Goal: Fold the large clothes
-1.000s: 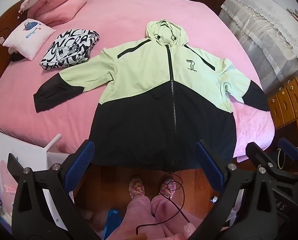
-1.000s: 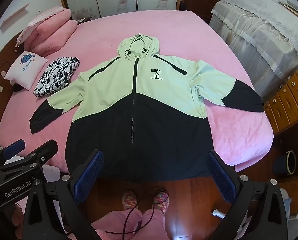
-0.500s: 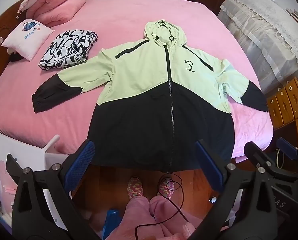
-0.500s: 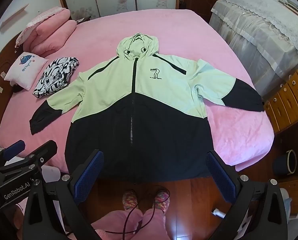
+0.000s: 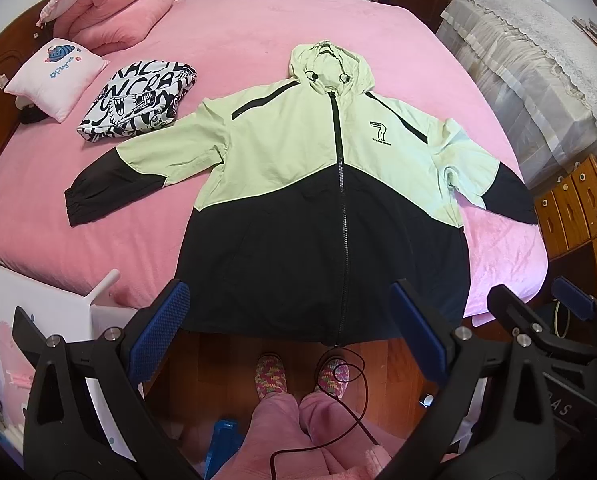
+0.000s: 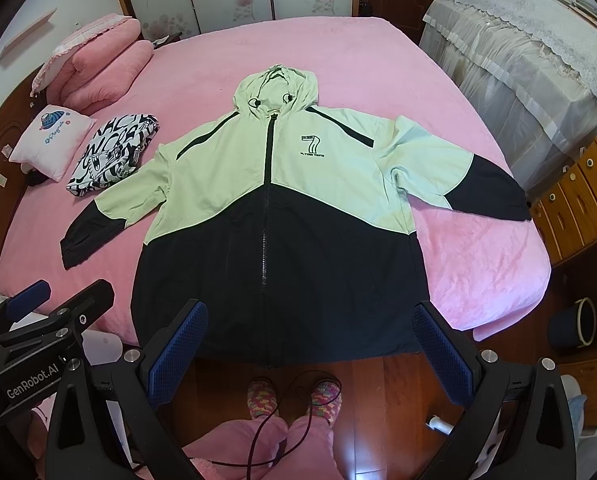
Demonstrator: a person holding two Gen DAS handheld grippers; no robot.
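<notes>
A large hooded jacket [image 5: 322, 184] [image 6: 274, 208], pale green above and black below, lies flat and zipped on the pink bed [image 5: 258, 28] [image 6: 338, 52], sleeves spread, hem hanging over the near edge. My left gripper [image 5: 290, 320] hovers open above the hem, holding nothing. In the right wrist view my right gripper [image 6: 310, 340] is also open and empty, just in front of the hem. Each gripper shows at the edge of the other's view: the right gripper [image 5: 546, 320], the left gripper [image 6: 46, 312].
A folded black-and-white printed garment [image 5: 138, 100] [image 6: 110, 152] lies left of the jacket beside pink pillows [image 5: 58, 76]. A wooden drawer chest [image 6: 578, 200] and a covered piece of furniture [image 5: 538, 60] stand right. A person's feet [image 5: 298, 372] stand on the wooden floor; a bin [image 6: 574, 320] sits bottom right.
Both views have drifted very slightly; the jacket and both open grippers stay as they were.
</notes>
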